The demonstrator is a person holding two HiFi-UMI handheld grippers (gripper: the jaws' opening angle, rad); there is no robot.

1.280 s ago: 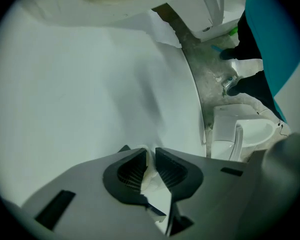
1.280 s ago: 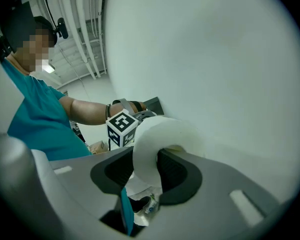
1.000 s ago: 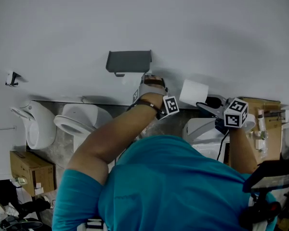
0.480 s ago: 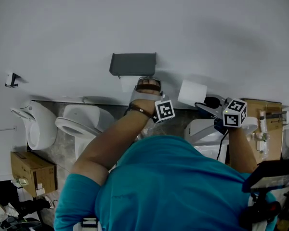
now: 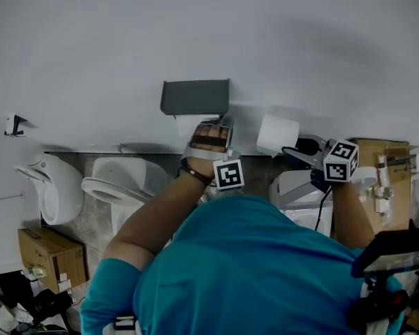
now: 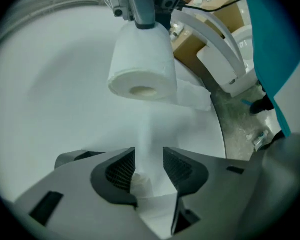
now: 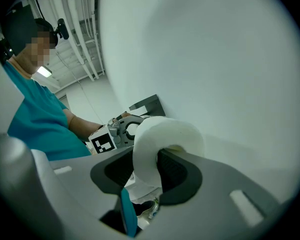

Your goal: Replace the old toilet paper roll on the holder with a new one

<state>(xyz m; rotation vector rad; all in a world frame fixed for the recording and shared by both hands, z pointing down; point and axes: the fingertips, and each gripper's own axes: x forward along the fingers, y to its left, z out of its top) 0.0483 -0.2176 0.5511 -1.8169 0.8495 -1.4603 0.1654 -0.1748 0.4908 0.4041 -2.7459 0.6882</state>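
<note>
**Toilet paper change: old paper at the holder, new roll waiting**

Toilet paper for the refill, a new white toilet paper roll (image 5: 278, 134), is clamped by its wall in the right tongs (image 7: 159, 160) and held in the air just right of the grey wall-mounted holder (image 5: 195, 96). The left tongs (image 6: 149, 160) sit just below that holder. Their jaws have just been opening and stand apart, with loose white tissue (image 6: 140, 181) between them, not pressed. We judge the old white paper (image 5: 186, 123) under the holder's cover not yet cleared. Next, we think, the left tongs must close on it and draw it off.
</note>
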